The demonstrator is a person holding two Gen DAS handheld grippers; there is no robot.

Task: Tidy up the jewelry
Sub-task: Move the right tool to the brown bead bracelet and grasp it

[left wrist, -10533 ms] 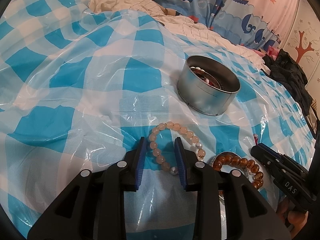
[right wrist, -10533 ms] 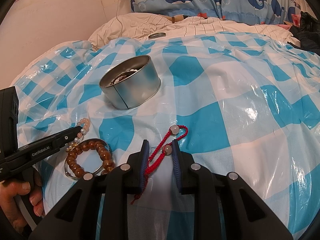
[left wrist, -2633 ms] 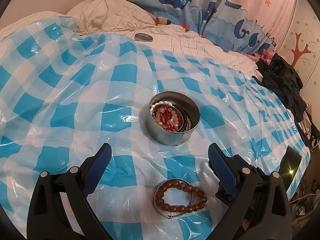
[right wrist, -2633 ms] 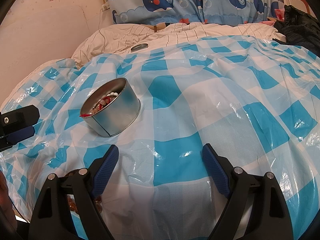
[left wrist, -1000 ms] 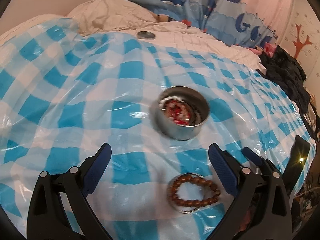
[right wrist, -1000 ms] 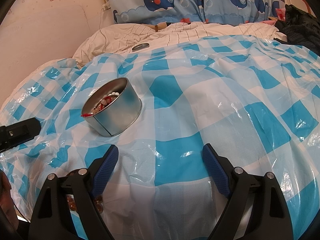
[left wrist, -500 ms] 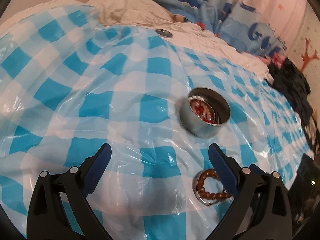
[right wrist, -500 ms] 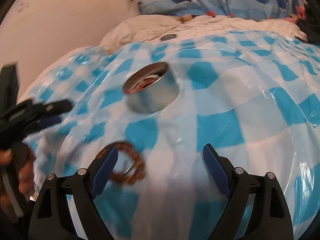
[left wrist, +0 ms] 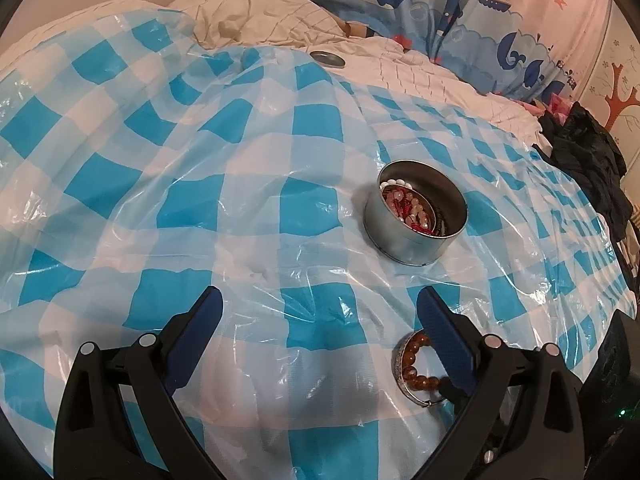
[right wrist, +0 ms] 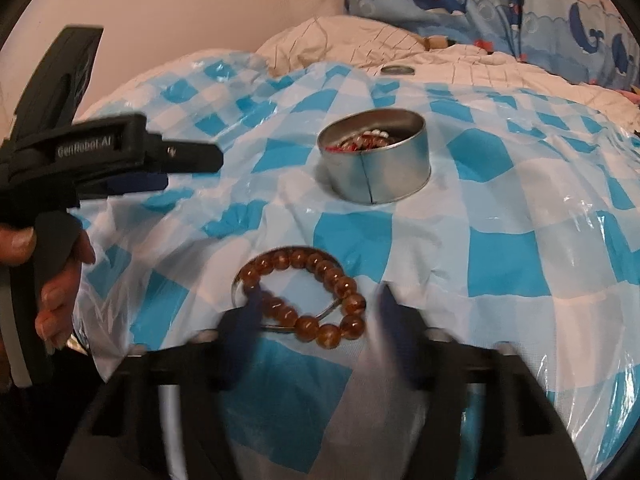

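Two grippers over one bracelet and one tin on the checked sheet.

One round metal tin (left wrist: 414, 220) stands on the blue-and-white plastic sheet (left wrist: 224, 208); inside it I count at least two pieces, one pale bead bracelet and one red cord piece, lying together. One brown bead bracelet (right wrist: 304, 294) lies flat on the sheet near the tin, together with one thin silver bangle. The right gripper (right wrist: 316, 322) is spread wide with a finger on each side of this bracelet, though blurred. The left gripper (left wrist: 316, 330) is also spread wide and holds nothing. One small metal lid (left wrist: 327, 59) lies far behind, on the white bedding.
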